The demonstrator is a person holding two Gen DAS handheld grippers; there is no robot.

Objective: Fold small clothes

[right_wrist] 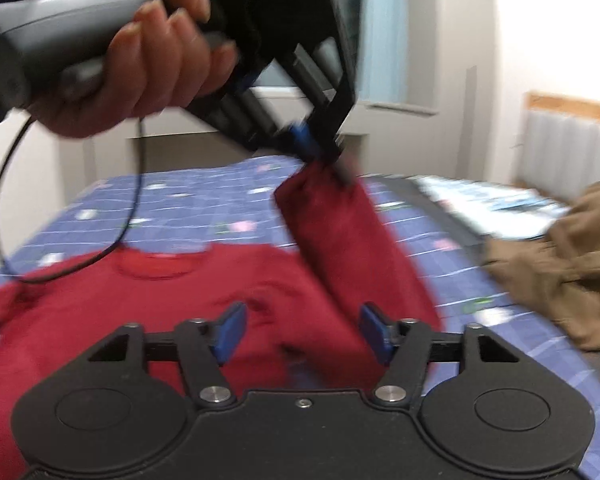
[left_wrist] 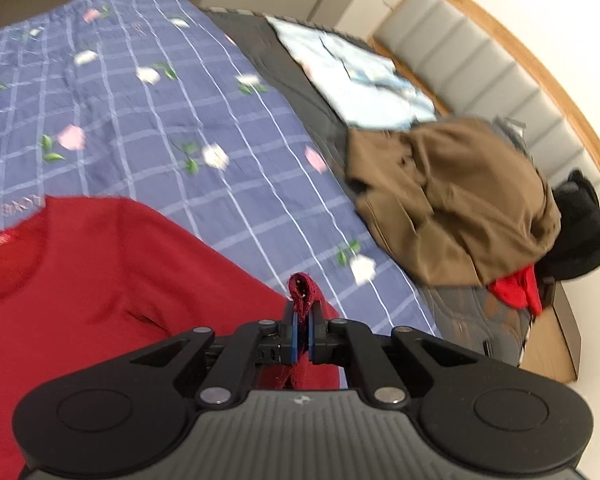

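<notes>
Red long-sleeve top lies flat on the bed's blue checked sheet. Left gripper pinches the sleeve cuff, lifted above the body. Right gripper, fingers wide, empty, hovers at the sleeve's base, nearer the torso.

Red shirt motion-blurred, edge-cropped

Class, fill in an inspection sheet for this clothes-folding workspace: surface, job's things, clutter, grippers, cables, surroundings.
Surface: bed with blue checked floral sheet.
Job's things: red shirt lying flat, one sleeve lifted.
Clutter: brown garment, black item, light blue folded cloth, small red cloth.
Grippers: left gripper shut on the sleeve; right gripper open above the shirt.
Cables: black cable hanging from the left gripper's handle.
Surroundings: padded headboard, white walls.
</notes>
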